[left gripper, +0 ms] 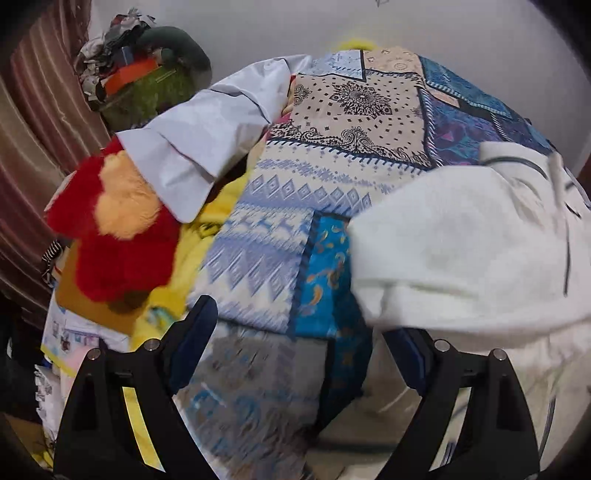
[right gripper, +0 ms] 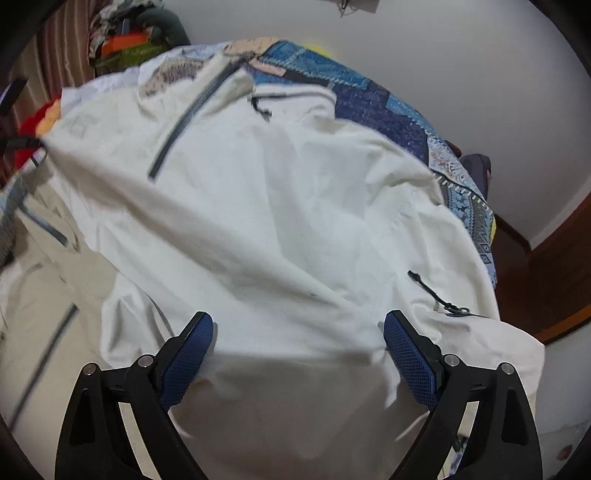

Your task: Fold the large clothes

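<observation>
We had the white jacket [right gripper: 266, 206] spread over the patterned bedspread [left gripper: 332, 155] on the bed, w/ most of it still loose and rumpled. By our read the fold was barely begun: one flap seemed turned over near the front, the rest was left to do, incl. sleeves and squaring up.

Left gripper [left gripper: 303, 325] stood w/ jaws spread wide, holding nothing, above the bedspread just beside the jacket's edge [left gripper: 436, 251]. Right gripper [right gripper: 299, 332] was also spread wide, jacket cloth lying between the pads but not pinched.

Edges: in the right view the jacket's right side ran close to the bed's edge, w/ a wooden frame [right gripper: 554, 266] beyond. On the left a red plush [left gripper: 118, 229], a pale shirt [left gripper: 207, 133] and a yellow blanket [left gripper: 218, 206] crowded the bed. Open room for laying folds was mostly the bare bedspread toward the wall [left gripper: 443, 26].
</observation>
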